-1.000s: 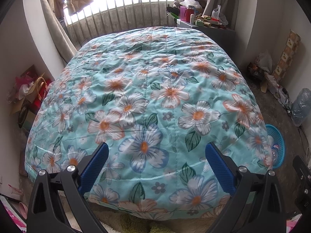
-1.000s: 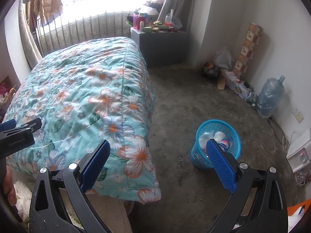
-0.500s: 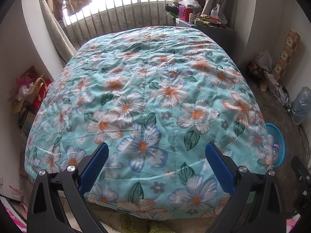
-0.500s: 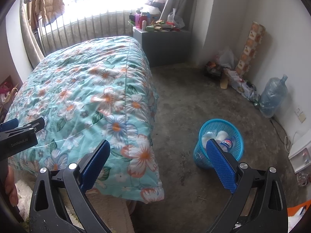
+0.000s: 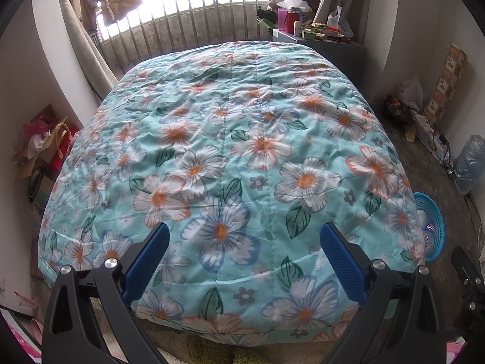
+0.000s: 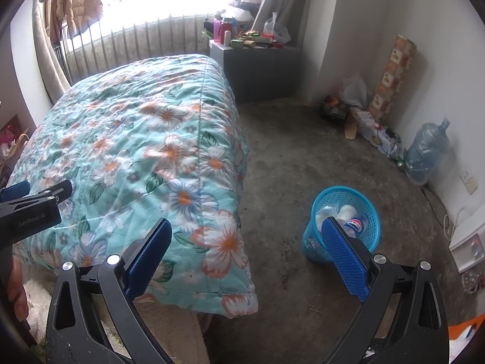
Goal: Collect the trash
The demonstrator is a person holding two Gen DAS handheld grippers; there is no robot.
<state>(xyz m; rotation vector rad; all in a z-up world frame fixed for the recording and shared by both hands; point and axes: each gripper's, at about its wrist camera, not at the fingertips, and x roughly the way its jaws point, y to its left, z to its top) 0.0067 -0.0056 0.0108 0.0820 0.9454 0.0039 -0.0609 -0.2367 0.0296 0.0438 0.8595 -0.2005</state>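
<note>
While both grippers hang over the foot of the bed, neither holds anything: the left gripper (image 5: 242, 257) has its jaws spread wide above the floral quilt (image 5: 236, 139), and the right gripper (image 6: 247, 254) has its jaws equally wide apart, empty, over the quilt's corner and the bare concrete floor (image 6: 303, 157). The blue mesh basket (image 6: 366, 239) stands on the floor just beside the bed's right side, and the collected trash lies inside it: clear plastic bottles (image 6: 348, 212), one with a red and blue label. From the left wrist view the basket shows only as a sliver (image 5: 436, 221) past the quilt's edge. A large water jug (image 6: 427, 151) leans against the wall, well apart from the basket
</note>
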